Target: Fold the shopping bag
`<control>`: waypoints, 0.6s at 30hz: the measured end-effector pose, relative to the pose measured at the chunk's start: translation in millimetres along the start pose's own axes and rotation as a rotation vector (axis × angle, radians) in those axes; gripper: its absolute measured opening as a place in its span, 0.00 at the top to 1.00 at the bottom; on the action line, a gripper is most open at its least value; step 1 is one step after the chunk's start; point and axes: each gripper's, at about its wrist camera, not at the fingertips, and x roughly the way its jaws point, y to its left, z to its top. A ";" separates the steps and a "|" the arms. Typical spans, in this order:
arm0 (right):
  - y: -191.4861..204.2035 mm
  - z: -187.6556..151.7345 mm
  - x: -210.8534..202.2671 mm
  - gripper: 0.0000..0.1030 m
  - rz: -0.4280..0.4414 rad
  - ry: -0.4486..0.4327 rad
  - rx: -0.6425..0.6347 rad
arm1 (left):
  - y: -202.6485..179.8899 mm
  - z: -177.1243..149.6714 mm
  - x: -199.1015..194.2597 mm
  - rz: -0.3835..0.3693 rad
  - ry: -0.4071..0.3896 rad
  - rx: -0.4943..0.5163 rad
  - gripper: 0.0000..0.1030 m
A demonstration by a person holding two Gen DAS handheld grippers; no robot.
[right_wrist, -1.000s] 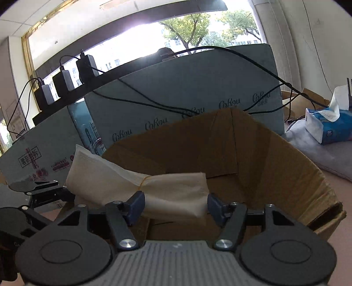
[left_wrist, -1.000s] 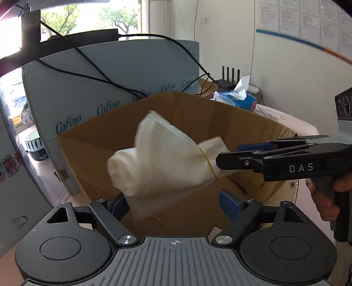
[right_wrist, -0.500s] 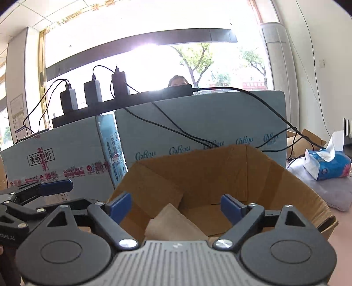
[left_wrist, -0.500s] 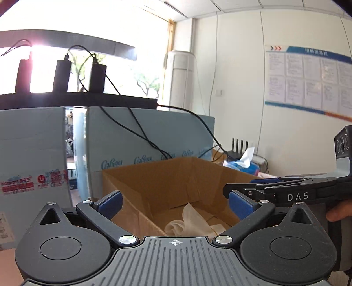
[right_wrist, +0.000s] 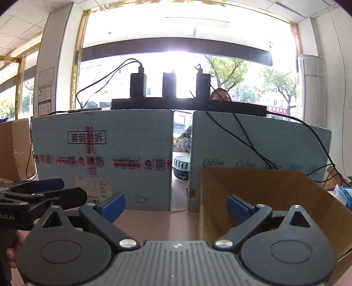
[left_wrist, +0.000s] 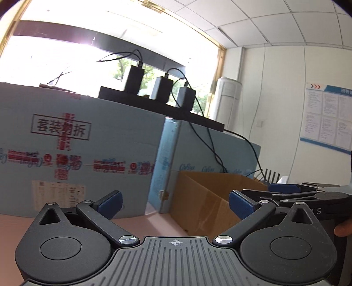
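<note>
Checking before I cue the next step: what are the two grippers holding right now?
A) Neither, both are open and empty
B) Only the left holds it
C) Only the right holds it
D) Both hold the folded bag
A: the left gripper and right gripper both show spread fingers with nothing between them.

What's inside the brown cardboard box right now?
Only bare brown inner walls show inside the cardboard box. Its bottom is hidden behind the right hand-held gripper, so anything lying there cannot be seen.

window [right_wrist: 176,28]: bright, backlit | walls [left_wrist: 281,105]: white | ceiling [left_wrist: 275,19]: tiled | trees [right_wrist: 228,68] outside
</note>
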 end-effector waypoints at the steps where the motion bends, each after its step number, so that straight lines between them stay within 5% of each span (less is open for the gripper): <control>1: 9.8 -1.9 2.2 0.03 0.017 -0.006 -0.002 | 5.6 -1.2 -5.1 0.013 -0.011 -0.003 0.00; 9: 60.3 -31.4 31.3 0.02 0.130 0.029 0.032 | 54.0 -17.6 -54.0 0.123 -0.061 0.020 0.00; 18: 69.5 -65.5 76.2 0.02 0.108 0.118 0.052 | 94.0 -39.1 -65.0 0.314 0.041 0.049 0.00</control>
